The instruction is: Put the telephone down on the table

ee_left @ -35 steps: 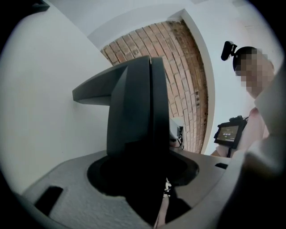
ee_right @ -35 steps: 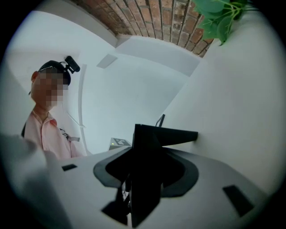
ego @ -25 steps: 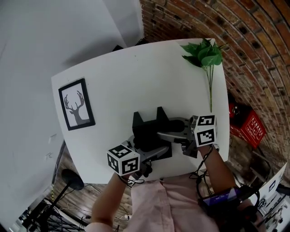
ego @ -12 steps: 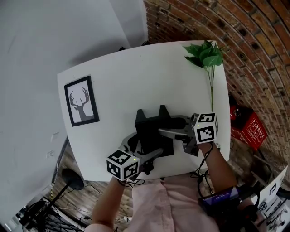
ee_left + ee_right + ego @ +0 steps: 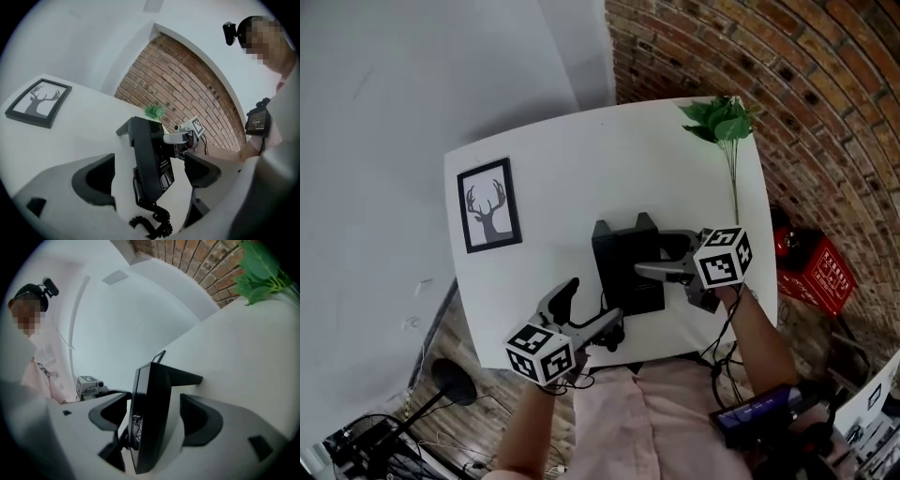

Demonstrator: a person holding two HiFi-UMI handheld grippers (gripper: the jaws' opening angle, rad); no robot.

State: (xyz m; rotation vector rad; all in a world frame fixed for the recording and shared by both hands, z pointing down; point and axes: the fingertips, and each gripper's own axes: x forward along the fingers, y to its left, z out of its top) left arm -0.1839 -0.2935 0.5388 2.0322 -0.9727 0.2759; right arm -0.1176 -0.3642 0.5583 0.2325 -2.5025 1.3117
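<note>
The black telephone (image 5: 626, 267) rests on the white table (image 5: 572, 159) near its front edge, and its coiled cord (image 5: 152, 224) trails toward me. My right gripper (image 5: 664, 255) reaches in from the right, and the phone's body (image 5: 149, 413) stands between its jaws. Those jaws are opening, with a gap showing on each side of the phone. My left gripper (image 5: 584, 311) is at the front edge, left of the phone. It is open wide and apart from the phone (image 5: 149, 157), which lies ahead of its fingertips. The right gripper's marker cube (image 5: 196, 125) shows beyond.
A framed deer picture (image 5: 491, 204) lies at the table's left. A green leafy sprig (image 5: 722, 122) lies at the far right corner by the brick wall. A red box (image 5: 814, 264) sits on the floor to the right. Cables and a stand (image 5: 441, 380) lie below the front left edge.
My left gripper has pulled back from the phone toward the table's front left edge. The right gripper's jaws have spread away from the phone's sides while the hand stayed put.
</note>
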